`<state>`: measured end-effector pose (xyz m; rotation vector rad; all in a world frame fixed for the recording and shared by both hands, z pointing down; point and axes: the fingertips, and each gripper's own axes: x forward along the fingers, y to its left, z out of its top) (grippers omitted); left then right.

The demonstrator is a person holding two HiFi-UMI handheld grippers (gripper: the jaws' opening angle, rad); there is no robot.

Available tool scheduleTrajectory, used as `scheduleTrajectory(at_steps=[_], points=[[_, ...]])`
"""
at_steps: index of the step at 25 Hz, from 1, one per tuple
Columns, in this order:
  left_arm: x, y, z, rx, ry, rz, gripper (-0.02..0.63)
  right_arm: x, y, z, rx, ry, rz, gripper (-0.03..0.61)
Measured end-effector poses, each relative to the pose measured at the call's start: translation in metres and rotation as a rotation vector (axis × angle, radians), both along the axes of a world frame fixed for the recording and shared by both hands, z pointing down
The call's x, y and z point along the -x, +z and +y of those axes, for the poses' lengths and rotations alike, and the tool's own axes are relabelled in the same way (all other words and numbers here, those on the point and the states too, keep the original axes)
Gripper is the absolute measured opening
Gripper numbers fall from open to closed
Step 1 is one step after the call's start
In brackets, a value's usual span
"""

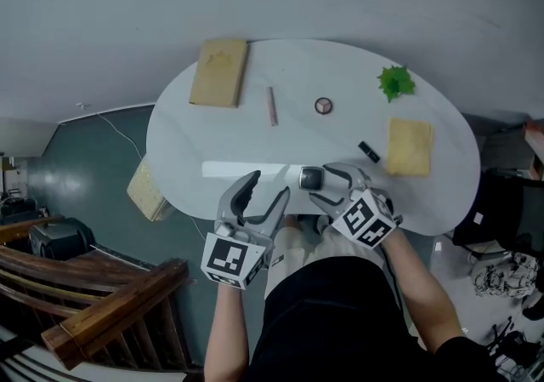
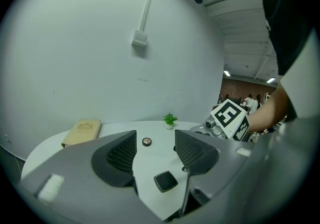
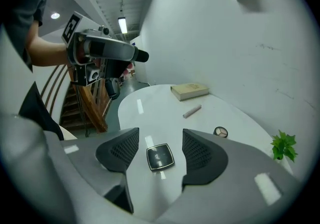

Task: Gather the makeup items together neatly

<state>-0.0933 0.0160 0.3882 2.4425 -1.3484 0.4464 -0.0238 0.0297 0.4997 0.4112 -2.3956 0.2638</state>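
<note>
The right gripper [image 3: 160, 139] stands wide, with the square compact [image 3: 160, 157] lying flat on the table [image 3: 150, 103] between its jaws, untouched. It would do best to sink lower, centre its pads on opposite edges, then close gently. The left gripper [image 2: 155, 142] hangs wide and empty beside it.

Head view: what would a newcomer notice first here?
The left gripper and right gripper are open at the near edge of the white oval table. A square black compact lies flat between the right gripper's jaws, untouched. At the table's far right stands a small green plant.
</note>
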Motion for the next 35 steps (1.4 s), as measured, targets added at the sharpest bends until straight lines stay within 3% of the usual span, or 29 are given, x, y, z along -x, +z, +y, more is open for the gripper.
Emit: scheduleTrajectory(at_steps=[5,18,35], points=[[0.003,0.005,-0.001,-0.006,0.01,-0.009,0.229,0.003,0.023,0.0,-0.012,-0.064,0.077,0.27],[0.008,0.026,0.013,0.092,-0.025,0.01,0.229,0.019,0.083,0.009,-0.025,-0.196,0.257,0.293],[0.023,0.044,0.033,0.137,-0.066,0.01,0.229,0.024,0.125,0.006,-0.012,-0.204,0.373,0.291]])
